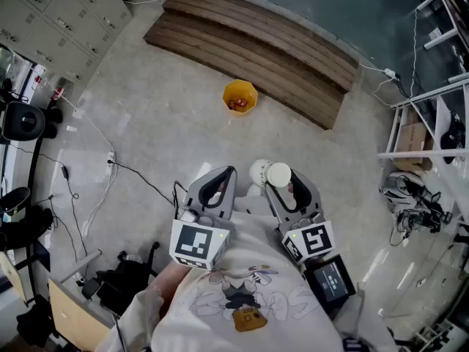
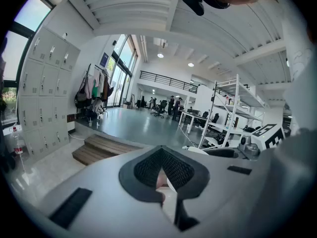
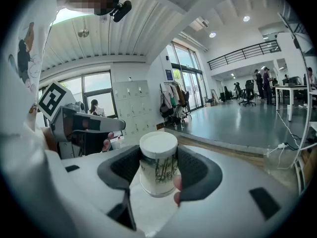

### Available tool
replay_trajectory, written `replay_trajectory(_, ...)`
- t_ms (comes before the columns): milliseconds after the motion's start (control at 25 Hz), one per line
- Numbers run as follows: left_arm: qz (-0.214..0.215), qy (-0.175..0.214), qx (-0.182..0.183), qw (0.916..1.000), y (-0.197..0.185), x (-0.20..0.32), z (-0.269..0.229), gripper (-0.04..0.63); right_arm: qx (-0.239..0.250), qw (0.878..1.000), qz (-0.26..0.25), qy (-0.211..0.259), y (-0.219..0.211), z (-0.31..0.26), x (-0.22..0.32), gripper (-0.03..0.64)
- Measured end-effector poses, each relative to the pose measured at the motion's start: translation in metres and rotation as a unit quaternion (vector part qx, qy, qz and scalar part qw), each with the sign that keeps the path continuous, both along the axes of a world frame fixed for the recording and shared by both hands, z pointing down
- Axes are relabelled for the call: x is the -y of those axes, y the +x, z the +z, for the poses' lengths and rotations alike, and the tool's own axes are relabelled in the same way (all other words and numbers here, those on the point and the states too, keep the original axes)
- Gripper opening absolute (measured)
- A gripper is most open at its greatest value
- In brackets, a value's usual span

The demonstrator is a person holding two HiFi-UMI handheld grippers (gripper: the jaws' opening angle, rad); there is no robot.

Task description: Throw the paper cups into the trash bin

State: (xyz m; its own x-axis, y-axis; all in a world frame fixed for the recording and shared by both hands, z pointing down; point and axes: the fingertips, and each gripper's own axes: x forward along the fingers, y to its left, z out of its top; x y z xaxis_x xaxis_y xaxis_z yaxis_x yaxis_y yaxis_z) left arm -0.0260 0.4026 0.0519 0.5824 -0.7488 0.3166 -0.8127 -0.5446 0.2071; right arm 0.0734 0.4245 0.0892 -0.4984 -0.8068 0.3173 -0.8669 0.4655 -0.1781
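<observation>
A white paper cup [image 3: 158, 168] with green print stands between the dark pads of my right gripper [image 3: 158, 157], which is shut on its sides. In the head view the same cup [image 1: 279, 173] shows at the tip of the right gripper [image 1: 277, 180], held in front of the person's body. The left gripper [image 1: 224, 174] hangs beside it to the left, jaws together, nothing held. In its own view the left gripper [image 2: 162, 171] shows its pads meeting. The yellow trash bin [image 1: 240, 96] stands on the floor farther ahead, with some reddish things inside.
A low wooden step platform [image 1: 256, 42] runs behind the bin. Grey lockers [image 1: 58, 13] line the far left. Cables [image 1: 110, 169] trail across the floor on the left, black bags [image 1: 124, 284] lie near my feet, and white shelving [image 1: 432, 123] stands on the right.
</observation>
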Motion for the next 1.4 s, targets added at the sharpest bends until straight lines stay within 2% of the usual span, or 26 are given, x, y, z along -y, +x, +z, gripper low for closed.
replay_trajectory(120, -0.005, -0.012, 0.010, 0.9999, 0.003, -0.002, 0.001, 0.006, 0.012, 1.000, 0.003, 0.005, 0.004, -0.002, 0.007, 0.242)
replay_trajectory(280, -0.001, -0.001, 0.018, 0.9998, 0.007, -0.008, 0.003, 0.006, 0.026, 1.000, -0.004, 0.007, 0.003, -0.006, 0.007, 0.242)
replay_trajectory(400, -0.007, -0.010, 0.022, 0.9997, 0.009, -0.007, 0.007, 0.006, 0.026, 0.999, -0.011, 0.020, 0.007, -0.011, 0.007, 0.242)
replay_trajectory(640, 0.001, -0.005, 0.030, 0.9995, 0.035, 0.000, 0.001, 0.006, 0.067, 0.997, 0.002, 0.025, 0.042, -0.021, 0.010, 0.242)
replay_trajectory(880, -0.013, -0.016, 0.039, 0.9990, 0.055, 0.002, 0.015, 0.006, 0.071, 0.997, 0.008, 0.031, 0.073, -0.012, 0.017, 0.242)
replay_trajectory(1080, -0.025, -0.025, 0.038, 0.9987, 0.068, 0.015, 0.023, 0.006, 0.079, 0.997, 0.015, 0.017, 0.093, 0.001, 0.035, 0.242)
replay_trajectory(1240, -0.028, -0.052, 0.024, 0.9980, 0.064, 0.043, 0.036, 0.006, 0.071, 0.997, 0.026, 0.001, 0.096, 0.012, 0.062, 0.242)
replay_trajectory(1400, -0.026, -0.068, 0.016, 0.9972, 0.060, 0.097, 0.053, 0.006, 0.060, 0.998, 0.025, -0.011, 0.090, 0.022, 0.115, 0.242)
